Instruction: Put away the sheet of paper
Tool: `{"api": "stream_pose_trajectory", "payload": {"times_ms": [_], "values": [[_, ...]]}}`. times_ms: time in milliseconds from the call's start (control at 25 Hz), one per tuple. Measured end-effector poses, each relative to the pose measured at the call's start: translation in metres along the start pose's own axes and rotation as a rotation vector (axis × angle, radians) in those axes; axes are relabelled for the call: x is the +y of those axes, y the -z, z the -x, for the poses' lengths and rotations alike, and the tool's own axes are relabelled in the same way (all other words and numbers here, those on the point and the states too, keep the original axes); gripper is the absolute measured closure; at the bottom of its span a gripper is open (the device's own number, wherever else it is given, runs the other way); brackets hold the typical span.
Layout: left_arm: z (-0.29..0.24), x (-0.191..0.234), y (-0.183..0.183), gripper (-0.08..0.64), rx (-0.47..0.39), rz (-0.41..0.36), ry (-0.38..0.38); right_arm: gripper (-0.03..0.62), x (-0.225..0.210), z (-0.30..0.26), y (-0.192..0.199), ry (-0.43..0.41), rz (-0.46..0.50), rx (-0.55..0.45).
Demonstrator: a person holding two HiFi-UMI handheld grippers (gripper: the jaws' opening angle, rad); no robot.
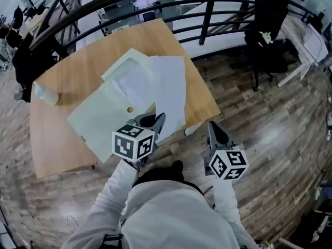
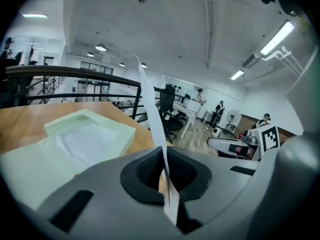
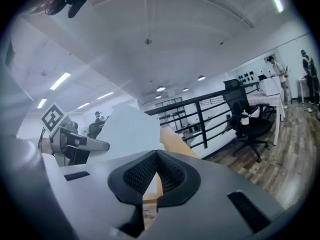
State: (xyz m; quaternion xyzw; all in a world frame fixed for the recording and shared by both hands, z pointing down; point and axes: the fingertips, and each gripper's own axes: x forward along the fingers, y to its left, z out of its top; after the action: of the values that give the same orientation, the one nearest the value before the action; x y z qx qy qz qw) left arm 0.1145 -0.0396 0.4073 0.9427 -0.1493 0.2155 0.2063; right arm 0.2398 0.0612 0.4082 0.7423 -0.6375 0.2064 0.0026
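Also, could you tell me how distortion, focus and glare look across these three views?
Head view: strong fisheye, the railing bows into an arc, corners go dark. Left gripper view: the sheet of paper blurs where the left claw pinches it, and the tube light blows out. Right gripper view: pale haze at the left, right claw soft.

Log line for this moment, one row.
left gripper: shut on paper | right gripper: shut, empty | folder: on table | paper: overlaps folder, not inside
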Motion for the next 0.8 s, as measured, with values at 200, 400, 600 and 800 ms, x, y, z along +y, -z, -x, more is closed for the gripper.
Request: {"api": "stream_pose_trajectory", "payload": {"times_ms": [200, 400, 600, 800], "values": [[0.031, 0.039, -0.013, 0.543, -0.107, 0.110, -0.143, 0.566, 0.015, -0.028, -0.005, -0.144, 0.044, 0.028], [0.067, 0.077, -0.013, 0.543, -0.188, 0.225, -0.269, 0.566, 0.038, -0.060, -0.011, -0.258, 0.073, 0.054], [0.091, 0.109, -0.004, 0.543, -0.236, 0.285, -0.357, 0.566, 0.063, -0.089, -0.012, -0.339, 0.114, 0.078], [0.106, 0.139, -0.002, 0.543, -0.275, 0.328, -0.425, 0.565, 0.083, -0.113, -0.013, -0.386, 0.137, 0.104]]}}
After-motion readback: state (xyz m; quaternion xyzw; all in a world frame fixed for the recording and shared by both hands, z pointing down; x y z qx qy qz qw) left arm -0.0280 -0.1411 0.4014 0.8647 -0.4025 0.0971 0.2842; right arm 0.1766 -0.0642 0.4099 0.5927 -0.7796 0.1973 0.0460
